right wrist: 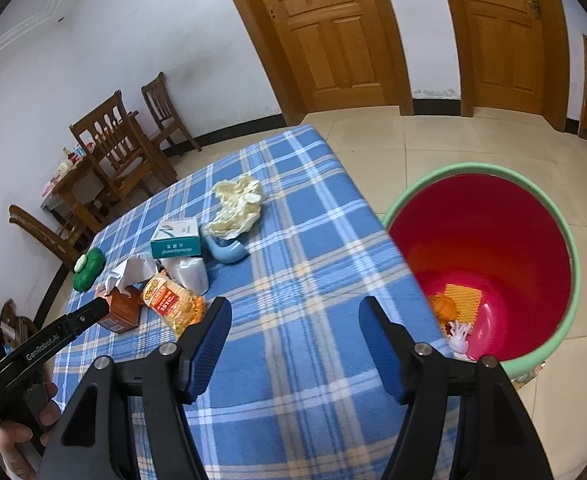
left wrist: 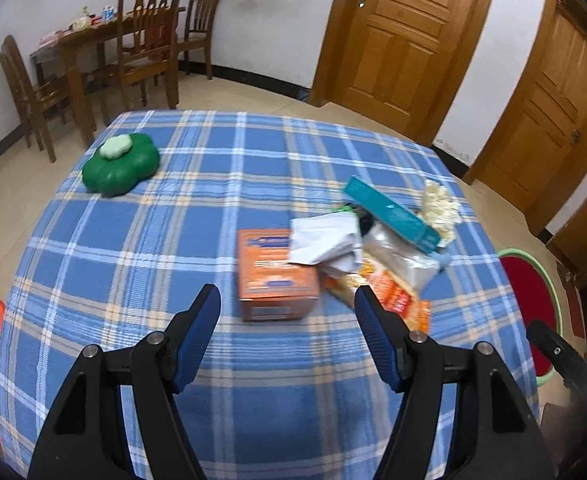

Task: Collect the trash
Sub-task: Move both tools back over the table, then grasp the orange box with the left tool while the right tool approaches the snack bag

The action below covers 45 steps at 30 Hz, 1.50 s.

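Risk, judged: trash pile [left wrist: 357, 248] overlapped; grabbing orange box [left wrist: 277, 276] could drag paper [left wrist: 325, 240] off table [left wrist: 173, 220].
Bin [right wrist: 481, 264] stood right of table, part filled.
Plaid cloth; doors, chairs far.
Left gripper [left wrist: 287, 300] wide open, empty, near box.
Right gripper [right wrist: 295, 312] wide open, empty.

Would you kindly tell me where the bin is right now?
The bin stands on the floor beside the table's right edge, ahead of the right tool.
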### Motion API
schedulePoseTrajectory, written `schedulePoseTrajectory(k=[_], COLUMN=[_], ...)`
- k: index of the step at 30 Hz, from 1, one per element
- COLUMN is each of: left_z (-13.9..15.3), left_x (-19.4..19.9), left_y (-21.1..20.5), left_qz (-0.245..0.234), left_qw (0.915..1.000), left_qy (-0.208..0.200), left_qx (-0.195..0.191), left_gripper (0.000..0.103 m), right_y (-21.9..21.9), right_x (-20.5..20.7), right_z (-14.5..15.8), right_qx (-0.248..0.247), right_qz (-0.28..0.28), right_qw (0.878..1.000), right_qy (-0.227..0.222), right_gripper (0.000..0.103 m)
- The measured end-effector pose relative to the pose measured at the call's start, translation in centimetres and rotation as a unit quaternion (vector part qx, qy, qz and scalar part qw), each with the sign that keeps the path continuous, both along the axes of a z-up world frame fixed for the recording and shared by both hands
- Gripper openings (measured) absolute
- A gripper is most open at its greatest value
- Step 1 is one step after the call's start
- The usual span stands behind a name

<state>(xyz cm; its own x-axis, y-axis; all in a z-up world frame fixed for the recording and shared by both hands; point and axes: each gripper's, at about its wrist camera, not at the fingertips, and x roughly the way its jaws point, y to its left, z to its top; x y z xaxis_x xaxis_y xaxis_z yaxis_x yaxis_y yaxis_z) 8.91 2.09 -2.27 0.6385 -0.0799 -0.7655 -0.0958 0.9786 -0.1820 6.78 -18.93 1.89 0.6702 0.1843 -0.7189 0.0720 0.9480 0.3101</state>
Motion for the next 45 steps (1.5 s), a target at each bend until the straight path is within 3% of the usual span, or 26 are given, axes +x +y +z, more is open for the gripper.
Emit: schedulePoseTrajectory(k=[22, 23, 25, 27, 45], left_z=[-2.9, -2.9, -2.9, -2.9, -1.2], left_x=[2.7, 2.7, 2.7, 2.7, -0.6], left_y=[0.8, 0.9, 1.1, 1.3, 5.7], left_qz=[0.001, 0.000, -0.002, -0.003, 0.049], left_qw=[0.9996, 0.9996, 0.9996, 0.9995, 0.9985], left_qy=[0.027, 0.025, 0.023, 0.023, 0.001], left_qx=[-0.008, -0.011, -0.016, -0.023, -0.023], left_gripper=[0.069, 0.068, 0.054, 0.049, 0.049], right_y=[3.5, 3.7, 4.1, 4.5, 10.4], right_x=[2.6, 2.7, 2.9, 3.1, 4.7], right_z=[-1.8, -1.8, -2.0, -2.1, -2.7], right_qx=[-0.013, -0.014, -0.015, -0.017, -0.040], right_qz=[0.041, 0.044, 0.050, 0.056, 0.151], right_qw=[0.999, 0.998, 0.998, 0.998, 0.987], right_qy=[0.030, 0.030, 0.033, 0.035, 0.036], right_gripper=[0.070, 0.071, 0.071, 0.071, 0.083])
